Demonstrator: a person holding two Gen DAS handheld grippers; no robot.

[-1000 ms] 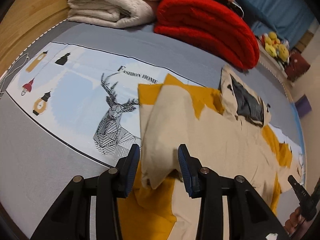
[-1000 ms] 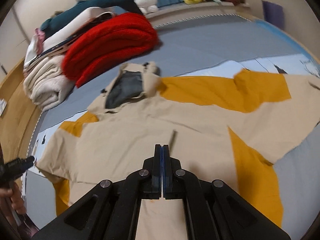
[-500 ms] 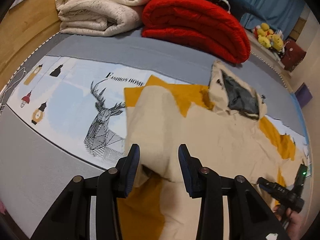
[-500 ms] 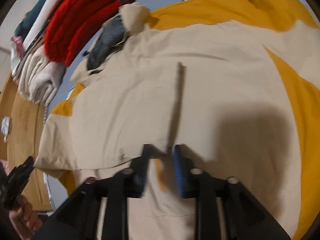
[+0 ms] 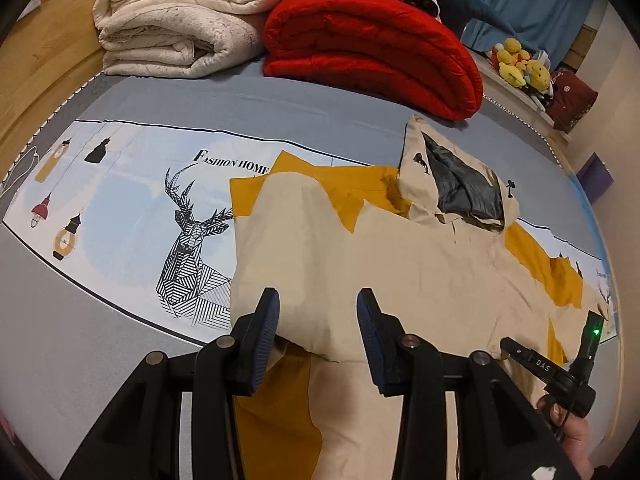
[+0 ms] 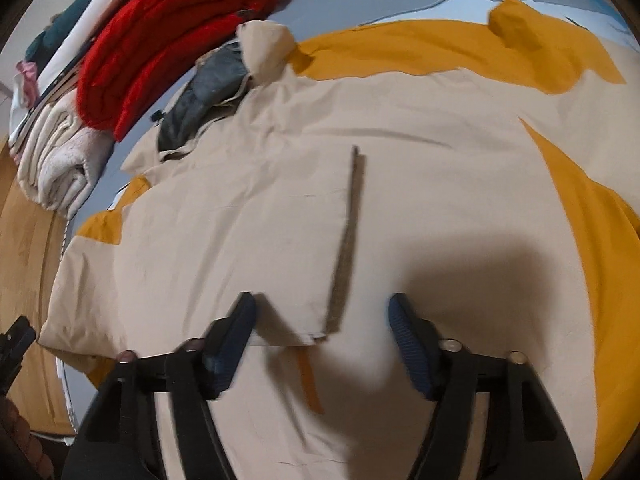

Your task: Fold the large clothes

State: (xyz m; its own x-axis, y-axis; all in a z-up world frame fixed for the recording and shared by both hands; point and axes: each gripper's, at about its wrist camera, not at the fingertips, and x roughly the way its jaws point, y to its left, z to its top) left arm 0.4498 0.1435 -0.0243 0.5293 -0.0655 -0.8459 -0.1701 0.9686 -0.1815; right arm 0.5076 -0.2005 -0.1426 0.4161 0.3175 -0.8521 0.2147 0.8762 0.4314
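A large beige and mustard hooded jacket (image 5: 400,264) lies spread on the bed, hood with grey lining (image 5: 464,188) toward the far side. Its left side is folded over the body, with the folded edge just ahead of my left gripper (image 5: 318,312), which is open and empty above it. In the right wrist view the jacket (image 6: 440,168) fills the frame, with a dark placket edge (image 6: 348,240) running down the middle. My right gripper (image 6: 320,312) is open, straddling the lower end of that edge. The other gripper (image 5: 560,368) shows at the lower right of the left wrist view.
A folded red quilt (image 5: 372,44) and a cream blanket (image 5: 180,28) are stacked at the far side of the bed. The grey bedsheet with a deer print (image 5: 188,248) lies left of the jacket. Plush toys (image 5: 520,68) sit on a ledge at far right. A wooden floor edge (image 6: 24,248) is at left.
My right gripper has opened and dropped closer to the jacket front. The jacket's left side has been laid over the body, and my left gripper has pulled back slightly, still open.
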